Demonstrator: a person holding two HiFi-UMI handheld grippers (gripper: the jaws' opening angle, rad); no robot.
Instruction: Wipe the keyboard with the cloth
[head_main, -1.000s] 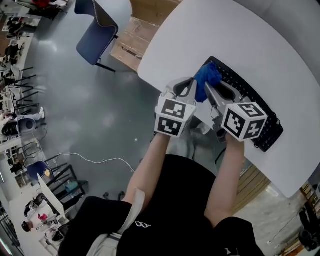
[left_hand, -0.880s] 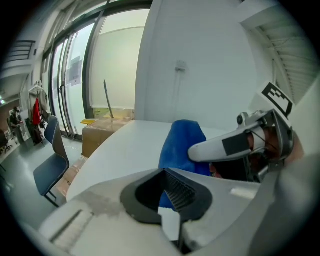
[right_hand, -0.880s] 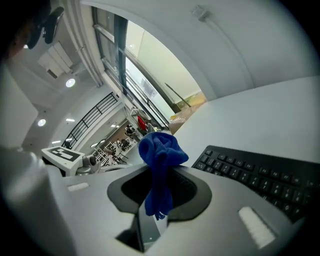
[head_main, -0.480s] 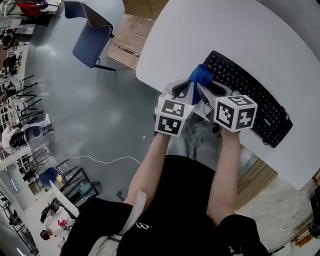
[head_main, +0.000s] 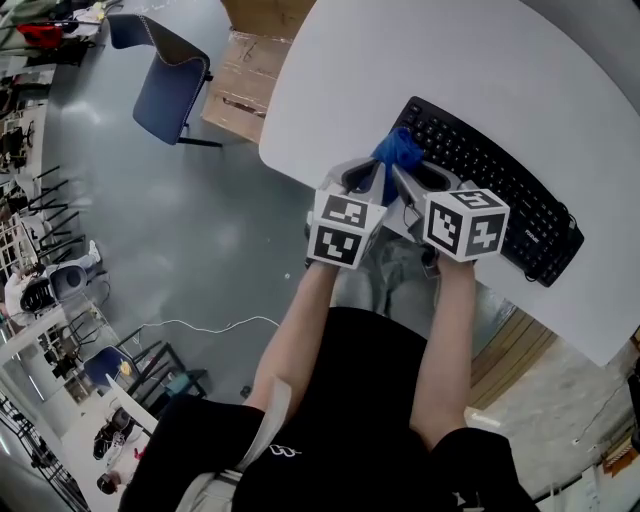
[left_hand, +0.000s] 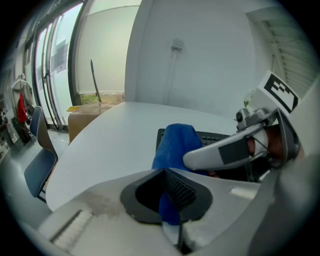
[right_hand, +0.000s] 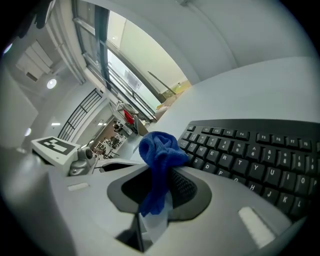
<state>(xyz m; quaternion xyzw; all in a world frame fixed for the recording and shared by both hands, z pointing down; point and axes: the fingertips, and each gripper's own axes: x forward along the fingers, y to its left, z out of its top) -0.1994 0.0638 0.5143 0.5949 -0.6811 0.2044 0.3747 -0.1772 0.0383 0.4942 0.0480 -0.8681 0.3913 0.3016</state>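
A black keyboard (head_main: 500, 195) lies slantwise on the white rounded table (head_main: 400, 60), near its front edge. A blue cloth (head_main: 398, 150) is bunched over the keyboard's left end. My left gripper (head_main: 374, 172) and my right gripper (head_main: 402, 174) meet there side by side, and both are shut on the cloth. In the left gripper view the cloth (left_hand: 175, 145) rises from the shut jaws of the left gripper (left_hand: 170, 202), with the keyboard (left_hand: 212, 138) behind it. In the right gripper view the cloth (right_hand: 157, 150) hangs pinched in the right gripper (right_hand: 157, 202), beside the keys (right_hand: 250, 150).
The table's curved edge runs just under both grippers. On the grey floor to the left stand a blue chair (head_main: 160, 90) and a cardboard box (head_main: 245, 70). A white cable (head_main: 200, 325) trails on the floor. Wooden slats (head_main: 510, 360) show below the table.
Both grippers, holding the cloth, have slid off the keys toward the keyboard's left end. More of the keyboard shows to the right of the right gripper.
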